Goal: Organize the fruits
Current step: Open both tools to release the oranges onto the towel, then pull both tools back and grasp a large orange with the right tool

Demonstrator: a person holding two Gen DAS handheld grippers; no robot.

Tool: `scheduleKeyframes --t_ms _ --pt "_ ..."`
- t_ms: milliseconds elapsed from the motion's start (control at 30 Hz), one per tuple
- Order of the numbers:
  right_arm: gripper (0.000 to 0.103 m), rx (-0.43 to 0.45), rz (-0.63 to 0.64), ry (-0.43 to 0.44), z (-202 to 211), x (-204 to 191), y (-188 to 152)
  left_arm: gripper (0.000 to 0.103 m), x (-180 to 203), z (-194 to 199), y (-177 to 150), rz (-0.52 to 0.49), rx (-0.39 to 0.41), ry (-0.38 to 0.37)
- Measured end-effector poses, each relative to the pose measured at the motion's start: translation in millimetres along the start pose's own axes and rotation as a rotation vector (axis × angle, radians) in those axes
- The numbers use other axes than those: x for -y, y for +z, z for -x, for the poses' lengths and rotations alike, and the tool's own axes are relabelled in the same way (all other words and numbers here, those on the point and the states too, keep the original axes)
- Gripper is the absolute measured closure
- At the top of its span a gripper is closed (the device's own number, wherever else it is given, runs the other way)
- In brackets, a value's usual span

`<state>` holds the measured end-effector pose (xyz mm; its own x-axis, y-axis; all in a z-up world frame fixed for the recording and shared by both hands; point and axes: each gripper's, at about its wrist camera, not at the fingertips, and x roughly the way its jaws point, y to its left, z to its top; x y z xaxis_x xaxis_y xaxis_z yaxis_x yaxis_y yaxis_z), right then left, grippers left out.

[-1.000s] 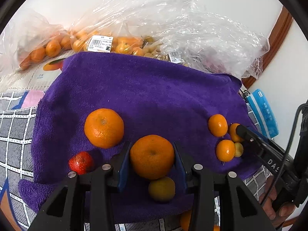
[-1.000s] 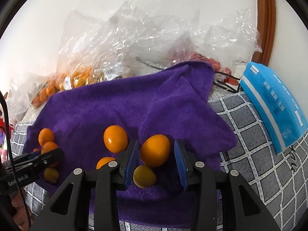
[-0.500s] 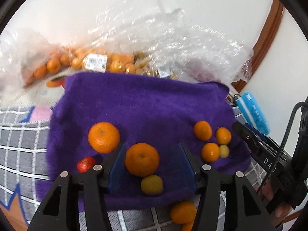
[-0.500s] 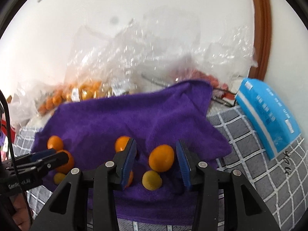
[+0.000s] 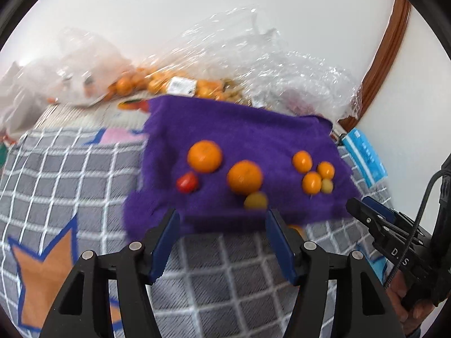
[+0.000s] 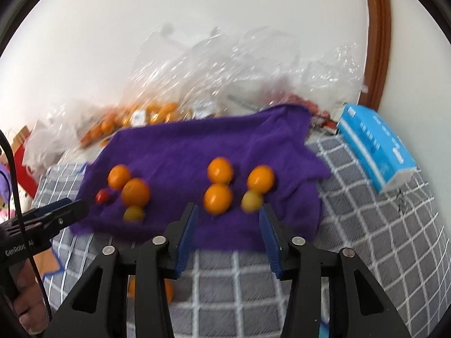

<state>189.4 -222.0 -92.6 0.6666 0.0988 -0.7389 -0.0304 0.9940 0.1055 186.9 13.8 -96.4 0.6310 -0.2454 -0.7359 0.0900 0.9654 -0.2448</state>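
Note:
A purple towel (image 5: 239,138) (image 6: 183,152) lies on the checkered cloth with fruit in two clusters. The left one has two large oranges (image 5: 204,156) (image 5: 244,177), a small red fruit (image 5: 187,182) and a yellow one (image 5: 255,200). The right one has three small oranges (image 6: 220,170) (image 6: 260,178) (image 6: 218,198) and a yellow fruit (image 6: 251,200). My left gripper (image 5: 221,219) hovers over the towel's near edge, its jaws opening with nothing between them. My right gripper (image 6: 229,211) does the same before the right cluster. Each shows side-on in the other's view: the right gripper (image 5: 355,205), the left gripper (image 6: 74,208).
Clear plastic bags of oranges (image 5: 157,81) (image 6: 135,115) pile against the wall behind the towel. A blue packet (image 6: 375,143) lies to the right. One loose orange (image 6: 169,290) (image 5: 296,228) sits on the grey checkered cloth (image 5: 70,169) near the grippers. Brown wooden trim (image 5: 389,36) runs up the right.
Both grippers let go of the oranges between their pads, widened, and drew back and up from the towel. The fruit stays where it lay.

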Motion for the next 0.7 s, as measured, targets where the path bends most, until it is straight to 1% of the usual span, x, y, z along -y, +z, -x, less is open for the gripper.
scheduleKeyframes --t_ms 67,267,333,433,467,567,700 --pt "0.047 -0.012 0.009 0.024 2 -9 -14 0.04 -8 3 -12 -0.001 -0.011 0.015" --pt "0.043 -0.035 0.043 0.056 -6 -35 -48 0.04 -39 9 -51 0.012 -0.047 0.053" --pt "0.038 -0.014 0.034 0.075 -6 -38 -53 0.04 -48 10 -60 0.021 -0.053 0.058" --pt "0.037 -0.024 0.033 0.098 -10 -45 -55 0.04 -59 10 -68 0.043 -0.048 0.054" --pt "0.037 -0.033 0.028 0.106 -11 -48 -56 0.039 -61 12 -70 0.047 -0.035 0.047" --pt "0.037 -0.062 0.019 0.144 -14 -55 -59 0.037 -63 14 -71 0.055 -0.031 0.037" --pt "0.037 -0.079 0.081 0.161 -19 -73 -70 0.037 -63 15 -73 0.044 -0.023 0.045"
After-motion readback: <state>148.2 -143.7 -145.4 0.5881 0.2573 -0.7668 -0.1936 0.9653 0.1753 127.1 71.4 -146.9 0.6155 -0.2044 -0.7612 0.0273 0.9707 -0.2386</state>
